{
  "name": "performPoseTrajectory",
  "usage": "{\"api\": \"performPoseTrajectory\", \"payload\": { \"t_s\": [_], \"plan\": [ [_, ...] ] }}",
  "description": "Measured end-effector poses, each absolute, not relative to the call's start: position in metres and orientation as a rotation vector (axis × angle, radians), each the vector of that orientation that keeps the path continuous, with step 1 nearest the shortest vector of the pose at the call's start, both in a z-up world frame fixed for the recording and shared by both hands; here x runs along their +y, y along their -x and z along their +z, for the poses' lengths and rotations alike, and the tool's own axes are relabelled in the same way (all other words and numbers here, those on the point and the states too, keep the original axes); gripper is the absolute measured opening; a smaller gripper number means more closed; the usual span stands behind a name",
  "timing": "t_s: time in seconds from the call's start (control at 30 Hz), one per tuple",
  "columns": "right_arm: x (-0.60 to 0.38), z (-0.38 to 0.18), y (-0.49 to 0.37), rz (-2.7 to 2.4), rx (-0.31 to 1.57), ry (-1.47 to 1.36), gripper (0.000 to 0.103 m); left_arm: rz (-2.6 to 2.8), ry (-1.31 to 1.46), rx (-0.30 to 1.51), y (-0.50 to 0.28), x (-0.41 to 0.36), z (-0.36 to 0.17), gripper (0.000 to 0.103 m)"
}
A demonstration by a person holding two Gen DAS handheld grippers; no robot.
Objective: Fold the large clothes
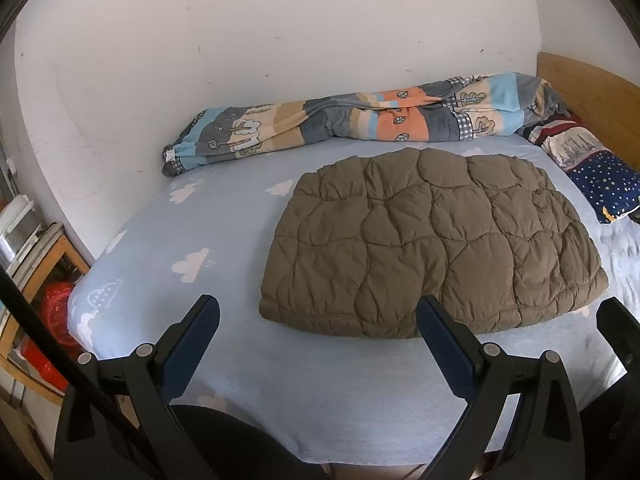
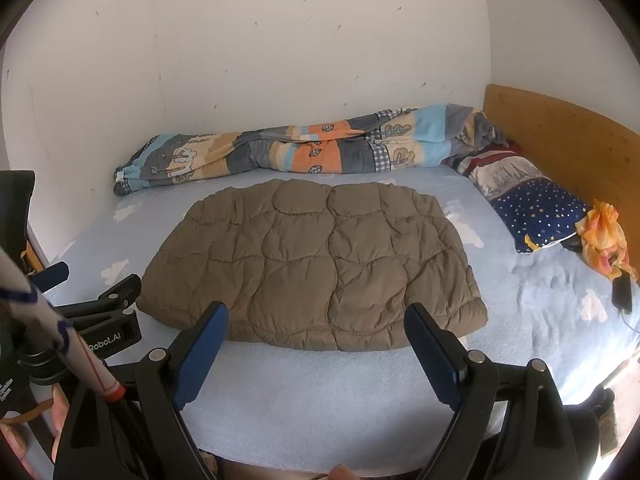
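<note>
A brown quilted puffer garment (image 1: 432, 240) lies folded into a flat rectangle on the light blue bed sheet (image 1: 224, 240). The right wrist view shows the same garment (image 2: 316, 264) in the middle of the bed. My left gripper (image 1: 318, 308) hovers open over the near edge of the bed, just short of the garment's front hem, holding nothing. My right gripper (image 2: 316, 316) is also open and empty, its fingers framing the garment's near edge from slightly above. The left gripper's body (image 2: 100, 320) shows at the left of the right wrist view.
A rolled patterned duvet (image 1: 360, 120) lies along the white wall behind the garment. Pillows (image 2: 532, 212) and an orange cloth (image 2: 604, 236) sit at the right by the wooden headboard (image 2: 560, 140). A dark phone (image 2: 622, 294) lies on the sheet. A wooden shelf (image 1: 36, 264) stands left of the bed.
</note>
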State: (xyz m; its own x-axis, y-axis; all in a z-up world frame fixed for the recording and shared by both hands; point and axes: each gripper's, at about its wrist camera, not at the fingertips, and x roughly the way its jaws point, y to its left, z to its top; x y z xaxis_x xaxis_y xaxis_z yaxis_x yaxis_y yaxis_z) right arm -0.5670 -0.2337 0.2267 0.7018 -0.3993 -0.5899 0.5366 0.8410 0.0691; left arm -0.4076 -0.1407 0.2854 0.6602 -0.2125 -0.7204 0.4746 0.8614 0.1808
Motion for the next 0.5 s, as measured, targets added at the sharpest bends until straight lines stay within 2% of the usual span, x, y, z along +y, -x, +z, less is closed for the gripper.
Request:
{"api": "performPoseTrajectory", "payload": {
  "t_s": [0.5],
  "plan": [
    [-0.2323,0.2256,0.5668,-0.524,0.603,-0.239,0.093,-0.413,-0.370,0.756,0.4096,-0.1400,0.2870,0.098]
  ]
}}
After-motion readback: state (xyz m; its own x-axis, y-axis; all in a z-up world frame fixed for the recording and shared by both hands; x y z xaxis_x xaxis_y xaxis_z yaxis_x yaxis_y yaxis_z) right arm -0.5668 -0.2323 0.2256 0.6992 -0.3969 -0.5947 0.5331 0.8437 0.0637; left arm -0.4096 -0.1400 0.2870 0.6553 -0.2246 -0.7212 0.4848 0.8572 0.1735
